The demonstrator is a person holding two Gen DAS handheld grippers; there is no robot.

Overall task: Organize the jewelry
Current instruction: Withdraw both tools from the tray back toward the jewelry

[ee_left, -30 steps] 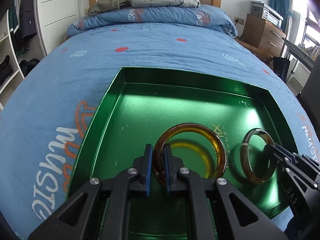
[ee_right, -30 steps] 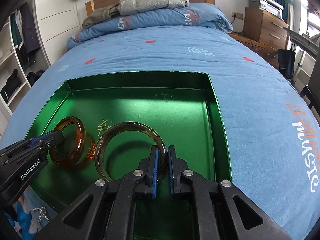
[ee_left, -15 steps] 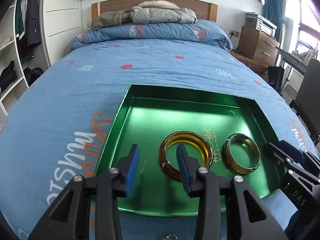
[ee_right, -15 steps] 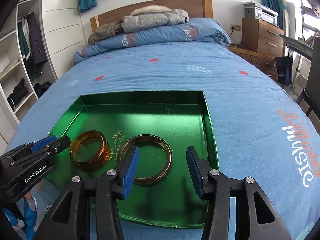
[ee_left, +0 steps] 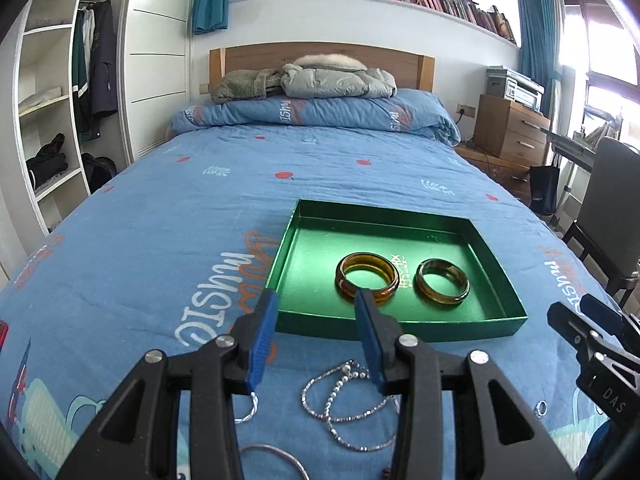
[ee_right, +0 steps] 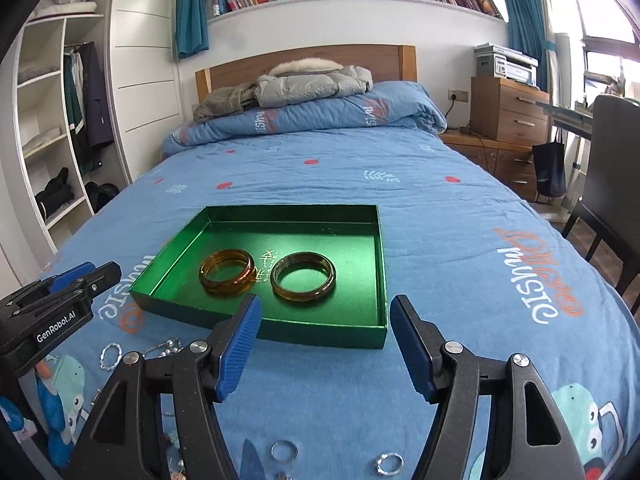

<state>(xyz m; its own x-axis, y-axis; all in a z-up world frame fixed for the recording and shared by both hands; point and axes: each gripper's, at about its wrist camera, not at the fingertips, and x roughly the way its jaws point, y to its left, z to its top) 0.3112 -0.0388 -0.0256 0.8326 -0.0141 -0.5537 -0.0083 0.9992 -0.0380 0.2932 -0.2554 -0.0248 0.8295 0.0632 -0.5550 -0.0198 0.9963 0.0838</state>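
A green tray [ee_left: 460,326] [ee_right: 180,240] lies on the blue bed. Inside it lie an amber bangle [ee_left: 367,280] [ee_right: 227,271] on the left and a darker brown bangle [ee_left: 442,286] [ee_right: 303,277] on the right. My left gripper [ee_left: 316,312] is open and empty, held above the tray's near edge. My right gripper [ee_right: 325,320] is open and empty, also back from the tray. On the bedspread near me lie a silver bead necklace [ee_left: 344,404], a thin silver bracelet [ee_left: 276,458], a twisted silver ring [ee_right: 110,354] and small silver rings [ee_right: 285,450] [ee_right: 389,462].
The other gripper shows at each view's edge: the right one [ee_left: 592,344], the left one [ee_right: 60,300]. Folded quilt and coats [ee_left: 320,80] lie at the headboard. A wardrobe [ee_left: 60,120] stands left, a wooden dresser [ee_left: 512,132] and chair [ee_left: 608,208] right.
Both grippers let go of the bangles, opened, and pulled back and up from the tray. The two bangles now lie flat in the tray. The loose silver jewelry has come into view.
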